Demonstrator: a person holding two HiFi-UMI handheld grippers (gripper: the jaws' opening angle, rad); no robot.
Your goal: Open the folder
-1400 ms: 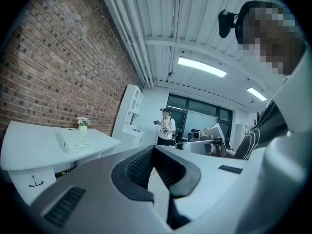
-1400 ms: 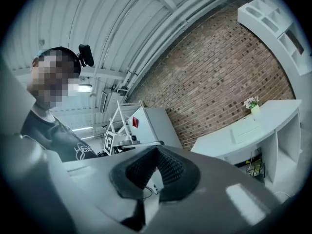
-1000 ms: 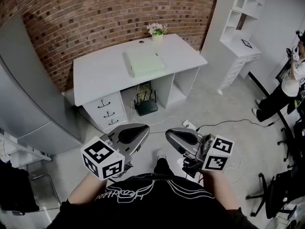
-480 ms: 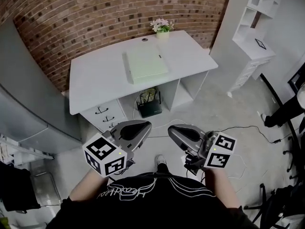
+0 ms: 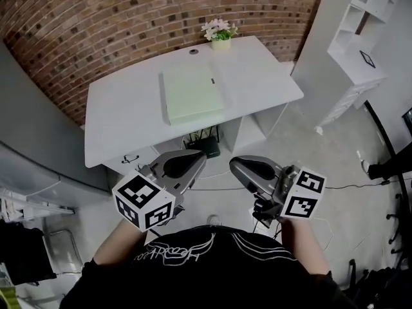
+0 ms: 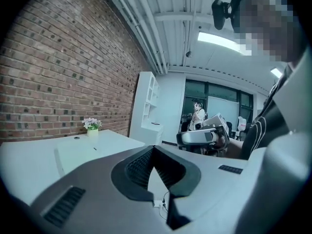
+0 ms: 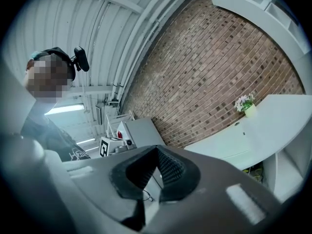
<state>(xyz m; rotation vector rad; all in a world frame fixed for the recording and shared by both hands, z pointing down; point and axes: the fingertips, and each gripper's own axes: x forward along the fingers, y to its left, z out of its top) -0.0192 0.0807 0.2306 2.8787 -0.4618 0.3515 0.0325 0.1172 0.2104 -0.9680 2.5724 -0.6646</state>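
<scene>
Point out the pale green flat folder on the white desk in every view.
Head view: the pale green flat folder lies upper centre, closed, on the white desk.
Left gripper view: folder at lower left, just beyond the grey jaws.
Right gripper view: folder right of centre, on the desk.
Shared landmark: the small pot of pink flowers behind the folder, by the brick wall.

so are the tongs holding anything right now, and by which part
Nothing is held. The left tongs and the right tongs are both shut with nothing between them, and the folder lies closed on the desk, apart from both.
</scene>
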